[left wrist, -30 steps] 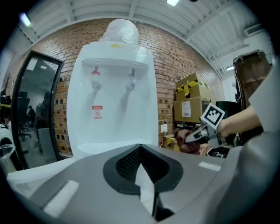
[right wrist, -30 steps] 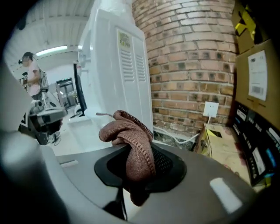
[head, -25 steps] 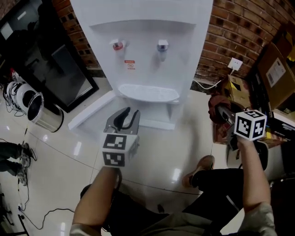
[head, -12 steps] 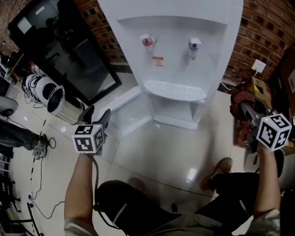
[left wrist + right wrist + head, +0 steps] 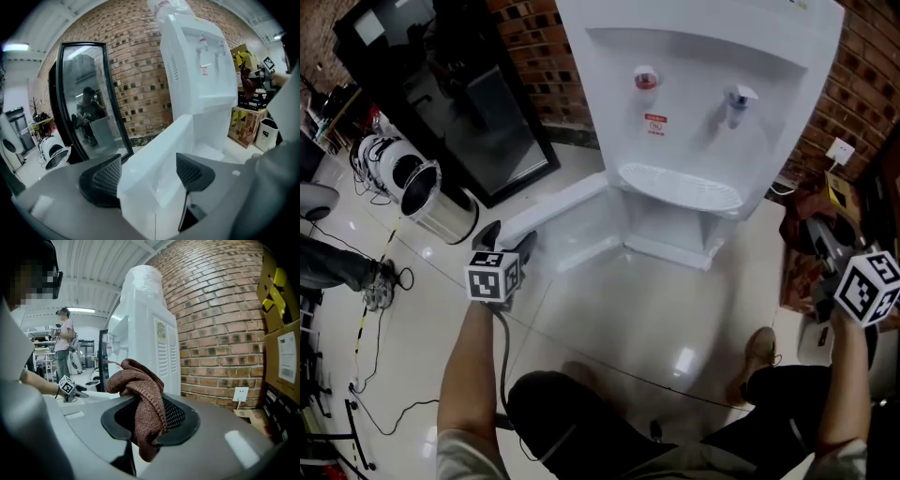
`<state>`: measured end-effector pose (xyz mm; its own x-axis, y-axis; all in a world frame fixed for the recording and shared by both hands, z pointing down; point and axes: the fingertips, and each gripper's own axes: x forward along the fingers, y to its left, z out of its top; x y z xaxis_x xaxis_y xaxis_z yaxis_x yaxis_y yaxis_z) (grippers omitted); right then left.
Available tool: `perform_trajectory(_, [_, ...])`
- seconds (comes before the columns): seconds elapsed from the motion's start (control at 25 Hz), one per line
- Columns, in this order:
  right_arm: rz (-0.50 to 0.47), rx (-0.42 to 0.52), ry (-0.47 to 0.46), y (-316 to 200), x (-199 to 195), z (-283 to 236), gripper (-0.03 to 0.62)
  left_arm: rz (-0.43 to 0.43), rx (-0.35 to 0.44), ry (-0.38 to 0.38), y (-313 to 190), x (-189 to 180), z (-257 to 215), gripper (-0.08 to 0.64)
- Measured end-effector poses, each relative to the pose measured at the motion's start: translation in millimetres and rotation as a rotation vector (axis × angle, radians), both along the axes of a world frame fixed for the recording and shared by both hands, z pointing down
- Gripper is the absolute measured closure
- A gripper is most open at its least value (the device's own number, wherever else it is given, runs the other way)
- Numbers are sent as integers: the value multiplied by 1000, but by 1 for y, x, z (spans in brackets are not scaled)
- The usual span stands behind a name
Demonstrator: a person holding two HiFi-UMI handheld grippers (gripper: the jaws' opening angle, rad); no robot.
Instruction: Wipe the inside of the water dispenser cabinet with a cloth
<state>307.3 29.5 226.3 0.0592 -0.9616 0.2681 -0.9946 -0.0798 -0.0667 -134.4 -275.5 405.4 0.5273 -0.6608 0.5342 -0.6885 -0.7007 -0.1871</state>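
The white water dispenser [image 5: 703, 84] stands against the brick wall with its low cabinet [image 5: 675, 230] open. The cabinet door [image 5: 558, 211] is swung out to the left. My left gripper [image 5: 508, 239] is at the door's outer edge. In the left gripper view the door [image 5: 159, 154] lies between the jaws of my left gripper [image 5: 147, 173]; they have just been opening, stand wide and do not press on it. Far right, my right gripper [image 5: 806, 232] is shut on a brown knitted cloth [image 5: 140, 390], well away from the cabinet.
A steel bin [image 5: 427, 192] and a black glass-fronted cabinet [image 5: 459, 94] stand left of the door. Cables [image 5: 375, 281] trail on the tiled floor at left. Cardboard boxes [image 5: 251, 124] and a wall socket [image 5: 841, 150] are right of the dispenser. My shoe [image 5: 759, 352] is on the floor.
My left gripper has moved left, from in front of the cabinet to the door's outer edge, and its jaws have widened. The right gripper has risen slightly with the cloth in it.
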Motion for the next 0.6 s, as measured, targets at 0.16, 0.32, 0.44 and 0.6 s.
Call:
perform_trajectory(0.16, [-5,23,-6,-1,-8,-2,486,20,6,-41,3,1,1,213])
perform_trajectory(0.32, [-44,20,-9,-2,-20,1,486,27,17,-64,20,0,-1,213])
perform_trajectory(0.44, [-64,21,-8,3,-25,1,486,49,-4,-75,40,-3,-1,213])
perform_trajectory(0.6, [-63,31,-11,18,-22,0,486,8,13,-86,55,-12,-12,216])
